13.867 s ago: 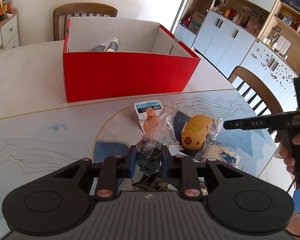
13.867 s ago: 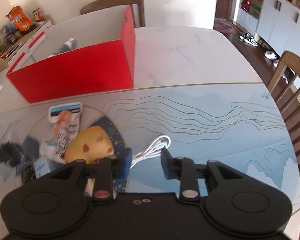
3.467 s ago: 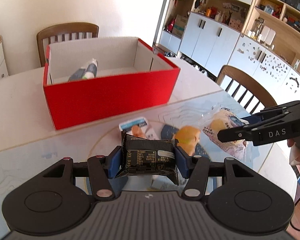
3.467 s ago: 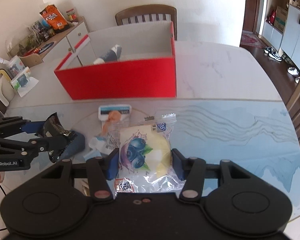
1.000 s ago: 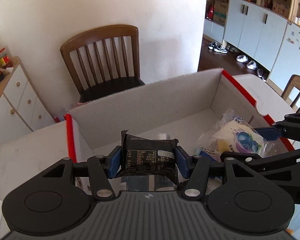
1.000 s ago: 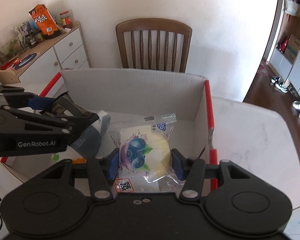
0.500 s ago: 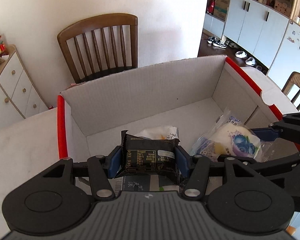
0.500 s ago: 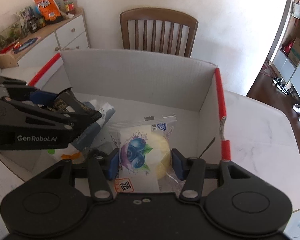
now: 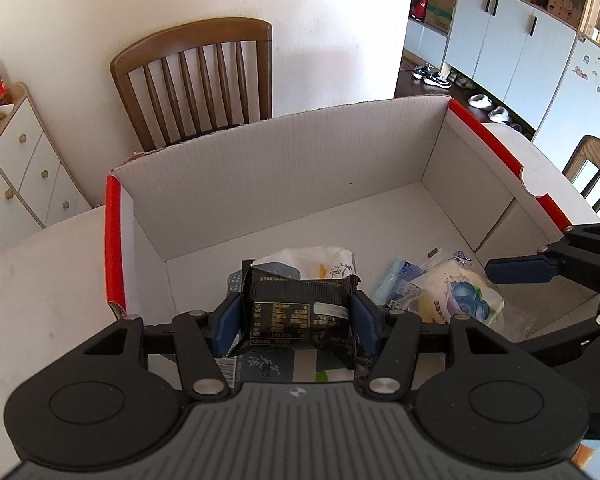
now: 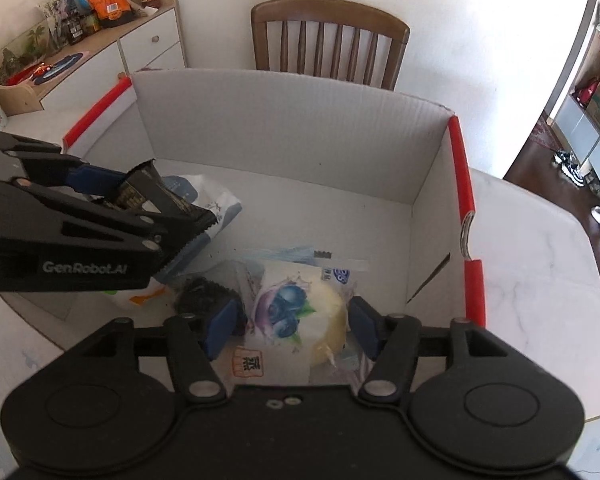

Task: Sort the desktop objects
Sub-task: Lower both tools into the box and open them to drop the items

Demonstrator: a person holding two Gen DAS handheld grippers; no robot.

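While both claws hang over the open red cardboard box [image 9: 114, 240], the left claw [image 9: 298, 318] grips a black snack packet [image 9: 298, 308] crosswise between its blue pads, above the box's near left corner. Under it lies a white and blue pouch [image 9: 320, 258] on the box floor. The right claw [image 10: 287, 326] stands wide, its pads apart from the clear-wrapped blueberry bun [image 10: 296, 312] that lies on the box floor between them, toward the near right corner. Seen from the right wrist, a small black crinkled item [image 10: 198, 296] sits just beside the bun, touching the claw's left pad. The box rests on a pale marbled desk [image 10: 540, 264], close to its far edge. A brown wooden chair [image 9: 196, 76] stands behind the box against a white wall.
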